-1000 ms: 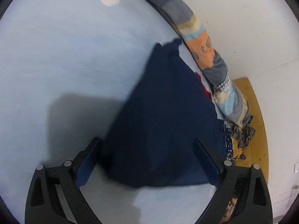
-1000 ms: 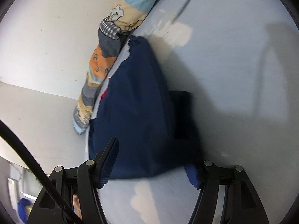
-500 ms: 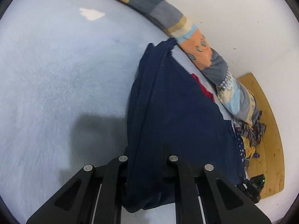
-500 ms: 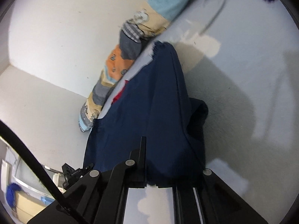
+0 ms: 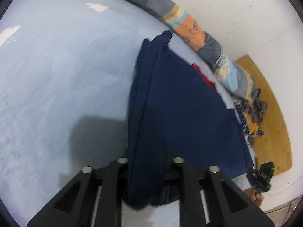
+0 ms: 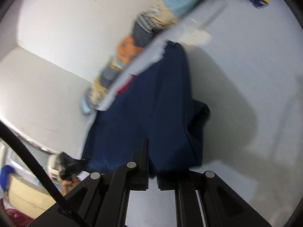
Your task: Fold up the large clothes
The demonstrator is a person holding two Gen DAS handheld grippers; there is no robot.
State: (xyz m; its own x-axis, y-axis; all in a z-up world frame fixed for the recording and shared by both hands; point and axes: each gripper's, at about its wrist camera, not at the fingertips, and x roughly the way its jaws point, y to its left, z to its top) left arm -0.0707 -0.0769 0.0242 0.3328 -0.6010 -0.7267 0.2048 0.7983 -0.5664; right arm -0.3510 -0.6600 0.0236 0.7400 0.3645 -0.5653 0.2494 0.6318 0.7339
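A pale blue bedsheet [image 5: 56,71] spread out ahead of and below both grippers, with a patchwork quilt [image 5: 191,30] bunched along its far edge against the white wall [image 6: 56,28]. On the sheet, stretching forward from both grippers, lay the navy garment [image 5: 181,109], gathered into long folds with a strip of red [image 5: 205,76] at its far side. The left gripper [image 5: 149,170] pinched a thick bundle of that cloth between its slowly opening jaws, while the right gripper [image 6: 152,172], its jaws nearly together and likewise easing apart, held the garment's near edge.
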